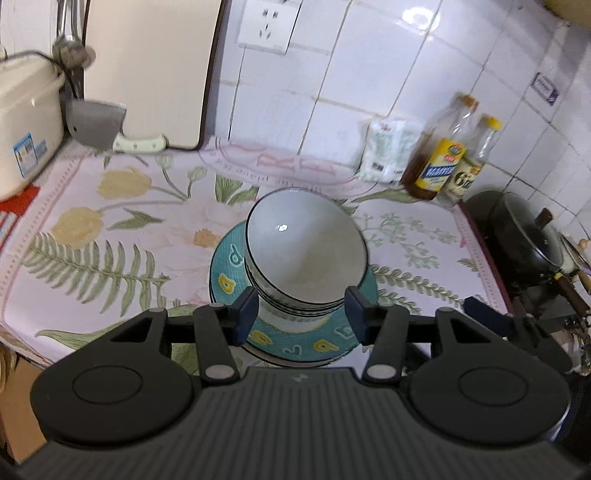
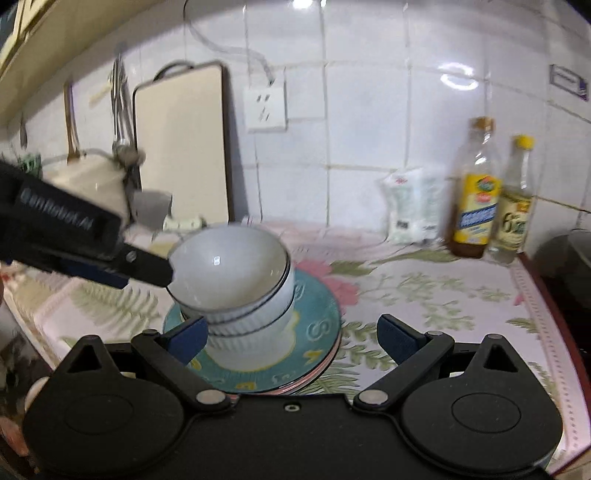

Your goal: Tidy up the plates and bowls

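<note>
White bowls [image 1: 306, 254] are sitting nested on stacked teal plates [image 1: 229, 284]; both grippers' fingers [image 1: 245, 314] [image 2: 190, 338] are hanging spread, empty, so little seems left.

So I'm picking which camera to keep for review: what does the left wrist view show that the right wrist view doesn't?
Only the left wrist view shows the black lidded pan at the right edge and the cleaver sharply.

Only the right wrist view shows the left tongs from outside, by the rim of the bowl stack, and a wooden-handled utensil hanging on the wall.

Both show the stacked white bowls on the teal plates, the floral cloth, cutting board, wall socket, two bottles and a white packet.
</note>
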`<state>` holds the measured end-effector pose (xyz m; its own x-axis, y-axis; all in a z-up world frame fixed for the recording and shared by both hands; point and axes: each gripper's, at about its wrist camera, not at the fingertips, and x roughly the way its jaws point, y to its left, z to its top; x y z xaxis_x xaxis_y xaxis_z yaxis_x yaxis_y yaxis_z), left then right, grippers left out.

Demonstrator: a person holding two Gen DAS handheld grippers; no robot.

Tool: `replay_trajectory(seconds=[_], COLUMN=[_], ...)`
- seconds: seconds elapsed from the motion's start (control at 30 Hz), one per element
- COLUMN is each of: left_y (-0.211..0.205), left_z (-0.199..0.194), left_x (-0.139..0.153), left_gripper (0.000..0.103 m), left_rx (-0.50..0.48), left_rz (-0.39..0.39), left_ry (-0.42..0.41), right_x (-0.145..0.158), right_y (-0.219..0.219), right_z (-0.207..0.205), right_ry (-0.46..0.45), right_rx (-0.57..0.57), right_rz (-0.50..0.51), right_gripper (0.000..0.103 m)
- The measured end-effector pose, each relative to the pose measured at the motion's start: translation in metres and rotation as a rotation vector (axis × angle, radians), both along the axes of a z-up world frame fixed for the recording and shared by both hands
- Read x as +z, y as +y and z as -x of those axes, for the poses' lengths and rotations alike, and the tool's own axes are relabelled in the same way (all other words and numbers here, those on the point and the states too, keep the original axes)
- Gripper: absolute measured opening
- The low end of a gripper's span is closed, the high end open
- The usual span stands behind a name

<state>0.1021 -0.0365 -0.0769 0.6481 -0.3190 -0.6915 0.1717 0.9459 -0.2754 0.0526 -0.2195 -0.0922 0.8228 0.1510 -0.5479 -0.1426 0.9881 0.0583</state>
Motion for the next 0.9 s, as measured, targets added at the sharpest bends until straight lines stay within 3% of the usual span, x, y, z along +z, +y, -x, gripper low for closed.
replay_trajectory(seconds=[0.17, 0.33, 0.57, 0.73, 0.9], left_y=[0.007, 0.011, 0.012, 0.019, 0.022], left_z=[0.025, 0.055, 0.083, 0.098, 0.112], left_x=[0.028, 0.049, 0.062, 0.066, 0.068], left_gripper=[0.052, 0.056, 0.065, 0.074, 0.087], left_rx=[-0.022, -0.012, -0.012, 0.014, 0.045], left_rz=[-0.008, -0.057, -0.122, -0.139, -0.172], left_ry=[-0.050, -0.119, -0.153, -0.156, -0.178], right_x=[0.031, 0.056, 0.080, 0.094, 0.104], right_y=[-0.006, -0.019, -0.020, -0.010, -0.022], right_z=[0.032, 0.049, 0.060, 0.075, 0.090], right_ry=[-0.074, -0.079, 0.033, 0.090, 0.101], right_rx=[-0.102, -0.144, -0.193, -0.184, -0.222], right_rz=[0.037, -0.001, -0.012, 0.093, -0.004], right_gripper=[0.100, 0.100, 0.100, 0.101, 0.103])
